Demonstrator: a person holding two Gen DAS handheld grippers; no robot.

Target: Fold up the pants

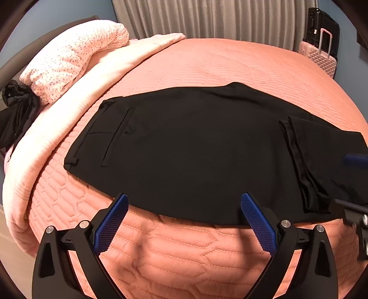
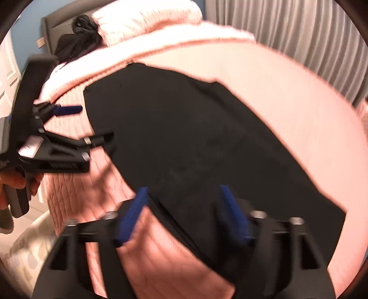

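Note:
Black pants (image 1: 188, 142) lie flat across the salmon quilted bedspread (image 1: 184, 248), waistband and a back pocket to the left. Their legs are folded back over the right end (image 1: 322, 161). My left gripper (image 1: 184, 199) hovers at the near edge of the pants, open, with nothing between its blue pads. In the blurred right wrist view my right gripper (image 2: 184, 193) stands open over the folded end of the pants (image 2: 184, 138); cloth lies between the pads but they do not press on it. The left gripper (image 2: 89, 124) shows there at the left, held by a hand (image 2: 13, 181).
A pink flowered duvet (image 1: 76, 55) and a pale pink blanket (image 1: 46, 142) are piled at the left of the bed, with a black garment (image 1: 18, 110) by the headboard. A pink suitcase (image 1: 319, 55) stands by the grey curtains (image 1: 207, 16).

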